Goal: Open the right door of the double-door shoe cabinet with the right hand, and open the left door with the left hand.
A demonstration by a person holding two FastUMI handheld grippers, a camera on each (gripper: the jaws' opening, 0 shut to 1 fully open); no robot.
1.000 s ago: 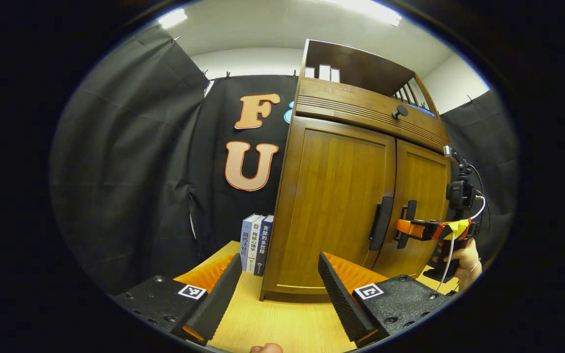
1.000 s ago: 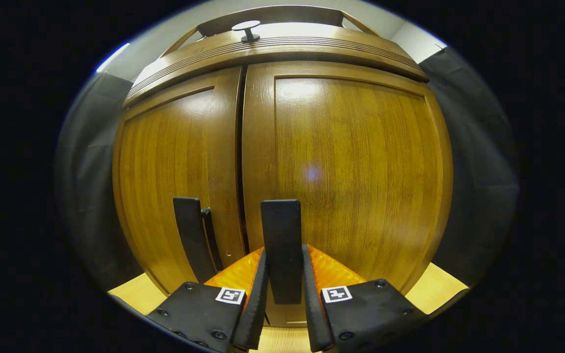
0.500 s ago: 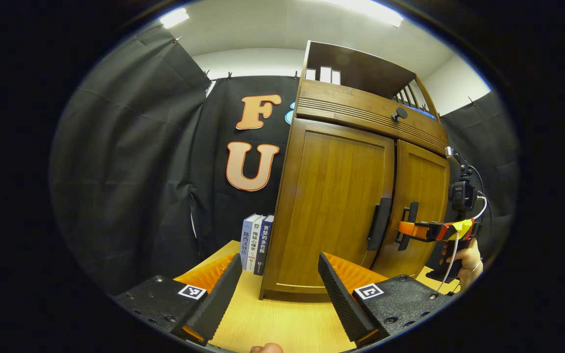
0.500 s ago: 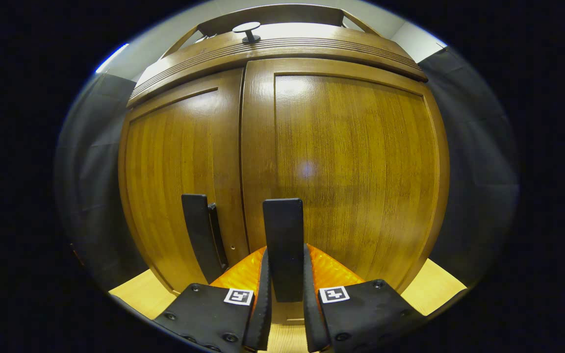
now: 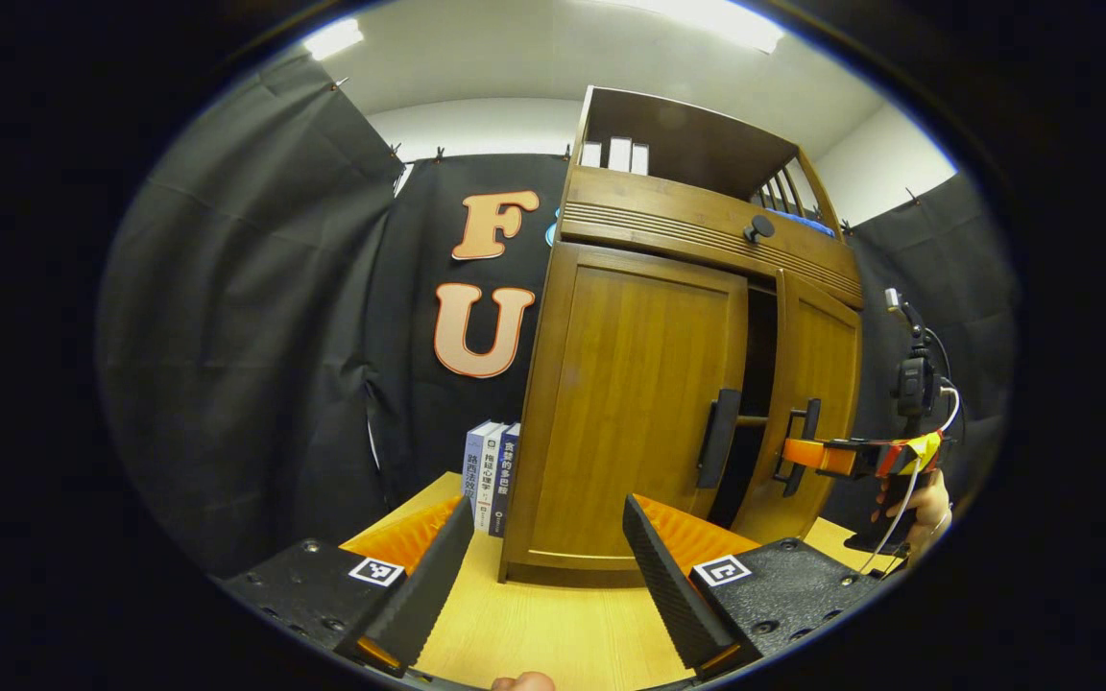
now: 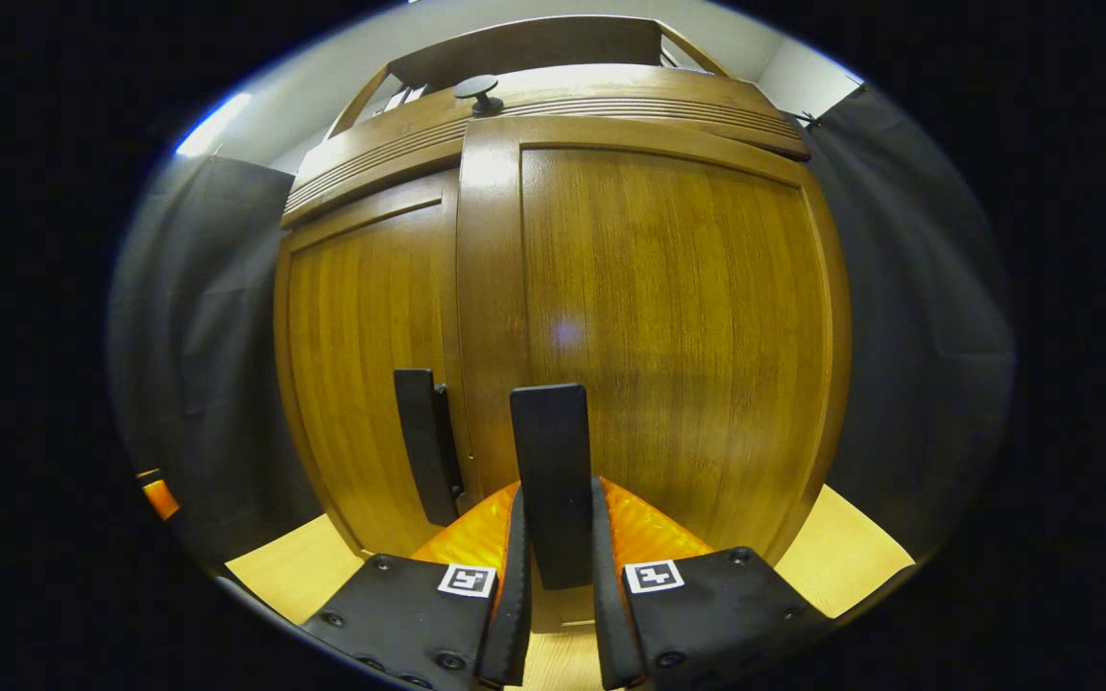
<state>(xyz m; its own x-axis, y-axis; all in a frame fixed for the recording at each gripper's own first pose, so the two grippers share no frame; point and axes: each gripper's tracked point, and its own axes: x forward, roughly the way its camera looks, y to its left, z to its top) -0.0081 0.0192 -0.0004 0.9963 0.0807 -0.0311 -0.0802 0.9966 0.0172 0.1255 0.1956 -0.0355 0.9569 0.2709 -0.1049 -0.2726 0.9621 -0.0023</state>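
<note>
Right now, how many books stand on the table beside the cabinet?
3: white book, grey book and dark blue book stand upright together against the cabinet's left side. More may be hidden behind.

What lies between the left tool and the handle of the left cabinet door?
In the left gripper view, bare wooden tabletop and open air separate the open left tool from the left door handle; nothing stands in the way.
</note>
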